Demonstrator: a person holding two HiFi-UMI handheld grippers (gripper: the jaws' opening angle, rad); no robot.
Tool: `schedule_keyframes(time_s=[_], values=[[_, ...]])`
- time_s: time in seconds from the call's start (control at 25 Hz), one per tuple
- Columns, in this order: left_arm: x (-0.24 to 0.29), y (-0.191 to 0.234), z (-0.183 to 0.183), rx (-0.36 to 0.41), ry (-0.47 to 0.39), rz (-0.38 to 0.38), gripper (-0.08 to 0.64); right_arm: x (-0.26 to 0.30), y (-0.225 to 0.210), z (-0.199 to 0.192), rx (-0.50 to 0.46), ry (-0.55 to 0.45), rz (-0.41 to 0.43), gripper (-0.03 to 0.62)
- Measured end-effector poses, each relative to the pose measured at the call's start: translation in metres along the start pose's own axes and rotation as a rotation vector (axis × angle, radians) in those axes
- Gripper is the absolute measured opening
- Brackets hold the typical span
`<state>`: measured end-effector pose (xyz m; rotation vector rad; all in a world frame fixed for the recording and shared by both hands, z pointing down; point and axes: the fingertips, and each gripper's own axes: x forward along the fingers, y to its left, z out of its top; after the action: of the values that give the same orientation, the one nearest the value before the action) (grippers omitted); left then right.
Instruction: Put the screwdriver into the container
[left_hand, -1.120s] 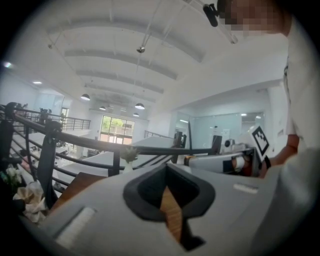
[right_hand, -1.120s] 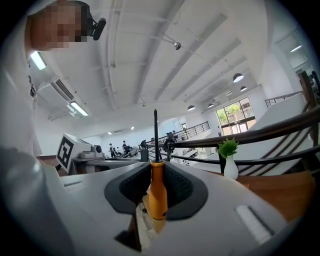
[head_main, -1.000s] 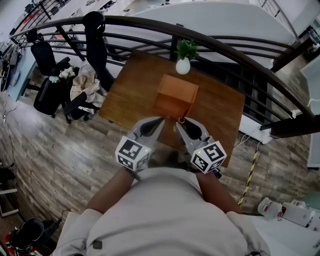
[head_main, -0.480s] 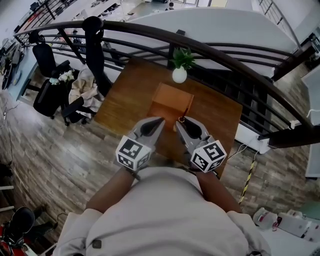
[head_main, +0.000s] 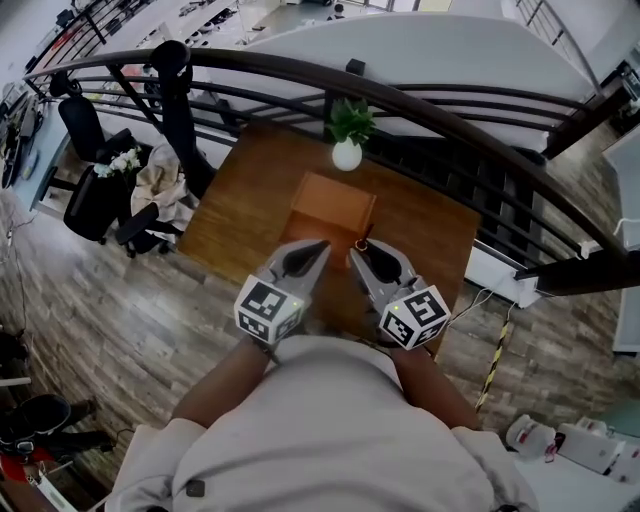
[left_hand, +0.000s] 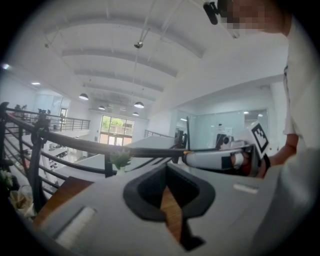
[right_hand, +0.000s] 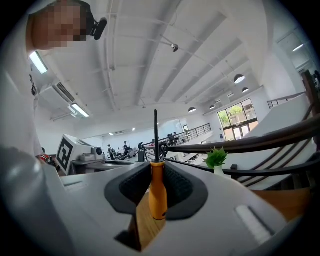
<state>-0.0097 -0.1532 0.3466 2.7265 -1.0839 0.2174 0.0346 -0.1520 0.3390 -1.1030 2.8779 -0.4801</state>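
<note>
An orange-handled screwdriver (right_hand: 157, 192) stands upright between the jaws of my right gripper (right_hand: 157, 167), which is shut on the handle; its dark shaft points straight up. From the head view the screwdriver (head_main: 362, 243) shows only as a small end at the right gripper (head_main: 357, 250). My left gripper (head_main: 317, 247) is beside it, shut and holding nothing, as the left gripper view (left_hand: 167, 175) also shows. Both hover over the near edge of the wooden table (head_main: 245, 205). The container, an orange-brown box (head_main: 333, 203), sits just beyond the jaw tips.
A small plant in a white vase (head_main: 347, 150) stands behind the box at the table's far edge. A dark curved railing (head_main: 470, 110) runs close behind the table. Office chairs (head_main: 95, 175) stand on the wood floor to the left.
Both grippers have advanced together toward the table and now reach over its near edge, closer to the box. The screwdriver stays held upright in the right gripper.
</note>
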Motion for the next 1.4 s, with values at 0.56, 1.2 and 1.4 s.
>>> schedule_keyframes(time_s=[0.56, 1.2, 1.4], values=[[0.031, 0.047, -0.001, -0.018, 0.046, -0.043, 0.002, 0.042, -0.038, -0.001, 0.022, 0.027, -0.043, 0.086], [0.066, 0.126, -0.035, -0.057, 0.129, -0.132, 0.002, 0.116, -0.080, -0.039, 0.079, 0.121, -0.117, 0.084], [0.074, 0.143, -0.047, -0.081, 0.162, -0.144, 0.002, 0.126, -0.092, -0.057, 0.111, 0.166, -0.140, 0.086]])
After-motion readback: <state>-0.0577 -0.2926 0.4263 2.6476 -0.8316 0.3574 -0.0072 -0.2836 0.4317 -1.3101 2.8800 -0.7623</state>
